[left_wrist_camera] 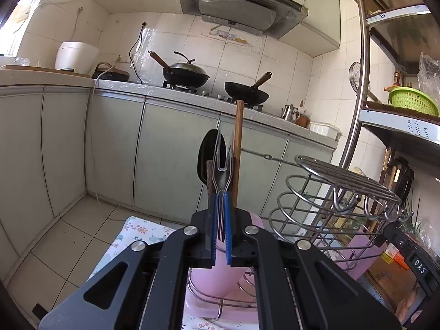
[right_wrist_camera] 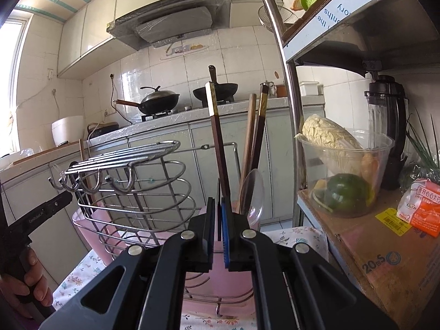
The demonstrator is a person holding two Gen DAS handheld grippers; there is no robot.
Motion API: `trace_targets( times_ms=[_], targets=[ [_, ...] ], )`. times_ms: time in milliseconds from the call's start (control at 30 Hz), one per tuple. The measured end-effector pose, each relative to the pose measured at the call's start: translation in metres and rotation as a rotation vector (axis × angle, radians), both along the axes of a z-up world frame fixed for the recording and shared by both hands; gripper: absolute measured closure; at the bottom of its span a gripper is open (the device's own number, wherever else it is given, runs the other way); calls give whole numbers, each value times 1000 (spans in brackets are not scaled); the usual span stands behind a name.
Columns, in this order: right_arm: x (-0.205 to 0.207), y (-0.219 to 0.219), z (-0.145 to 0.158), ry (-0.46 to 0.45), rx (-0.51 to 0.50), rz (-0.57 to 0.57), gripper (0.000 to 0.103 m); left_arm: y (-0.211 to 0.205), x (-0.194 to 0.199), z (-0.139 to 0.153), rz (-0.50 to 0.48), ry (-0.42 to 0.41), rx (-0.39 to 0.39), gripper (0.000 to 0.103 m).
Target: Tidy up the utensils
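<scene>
The left gripper (left_wrist_camera: 220, 214) has its blue pads close together, clamped on a thin metal fork (left_wrist_camera: 222, 165) whose two tines point up and away from the camera. Just behind the fork stands a black spoon (left_wrist_camera: 205, 151), and to the right of it a brown chopstick (left_wrist_camera: 238, 148) stands nearly upright; whether the pads also touch the spoon I cannot tell. Under this gripper is a pink cup (left_wrist_camera: 211, 277), and to the right of it the wire rack (left_wrist_camera: 330, 192) with hooks. The right gripper (right_wrist_camera: 218, 217) also has its pads nearly together, and a dark chopstick (right_wrist_camera: 217, 137) rises between them, so I judge that it is clamped on this chopstick, though the contact itself is narrow and hard to see. The long axis of this chopstick is almost vertical, leaning a little to the left at the top. Just to the right and a little farther stand two more chopsticks (right_wrist_camera: 255, 134) and a clear spoon (right_wrist_camera: 253, 192), all in the pink holder (right_wrist_camera: 233, 247) below the gripper. The rack (right_wrist_camera: 132, 176) is to the left, and farther left the other gripper's black body is in view with the person's hand (right_wrist_camera: 30, 280). I think each utensil must travel along its own vertical axis, straight down into the holder or straight up out of it. The right gripper is the nearer one to the chopstick group, the left one to the fork and black spoon.
</scene>
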State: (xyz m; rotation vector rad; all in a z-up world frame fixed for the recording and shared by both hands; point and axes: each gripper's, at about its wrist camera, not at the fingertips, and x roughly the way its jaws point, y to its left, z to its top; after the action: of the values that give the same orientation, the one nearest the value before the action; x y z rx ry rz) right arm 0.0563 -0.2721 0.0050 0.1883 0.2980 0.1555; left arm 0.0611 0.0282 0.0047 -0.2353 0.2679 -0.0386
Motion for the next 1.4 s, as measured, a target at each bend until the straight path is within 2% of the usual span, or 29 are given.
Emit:
trace_targets(
  times_ms=[33,100,133,167,200,300,400,667,767,933,1100,1267,1400],
  targets=[
    [0,0,0,6,4,3,94,0,0,-1,-1,10,-3,99],
    [-1,0,0,15,10,10,80,1,1,-2,-13,35,-10,97],
    [-1,0,0,23,10,12,78,1,2,-3,-17,49,-9,95],
    [-1,0,-1,29,11,13,73,1,2,-3,-18,56,-9,88],
    [-2,0,-1,34,13,15,71,2,2,-3,-17,61,-10,81],
    [-3,-1,-1,51,21,18,69,3,-1,-3,-9,67,-6,72],
    [-7,-1,-1,66,22,23,68,2,-5,-2,-11,74,3,65],
    [-29,3,1,81,4,34,67,-5,-24,7,-43,96,31,55],
    [-38,5,3,88,4,41,64,-10,-32,12,-65,108,44,54],
    [-50,7,6,119,13,48,64,-17,-46,20,-92,122,42,48],
    [-60,10,9,145,25,66,64,-26,-60,25,-112,133,58,47],
    [-74,22,12,138,-6,90,63,-34,-72,26,-130,146,72,42],
    [-79,29,11,147,-26,88,62,-37,-76,24,-155,179,69,41]
  ],
)
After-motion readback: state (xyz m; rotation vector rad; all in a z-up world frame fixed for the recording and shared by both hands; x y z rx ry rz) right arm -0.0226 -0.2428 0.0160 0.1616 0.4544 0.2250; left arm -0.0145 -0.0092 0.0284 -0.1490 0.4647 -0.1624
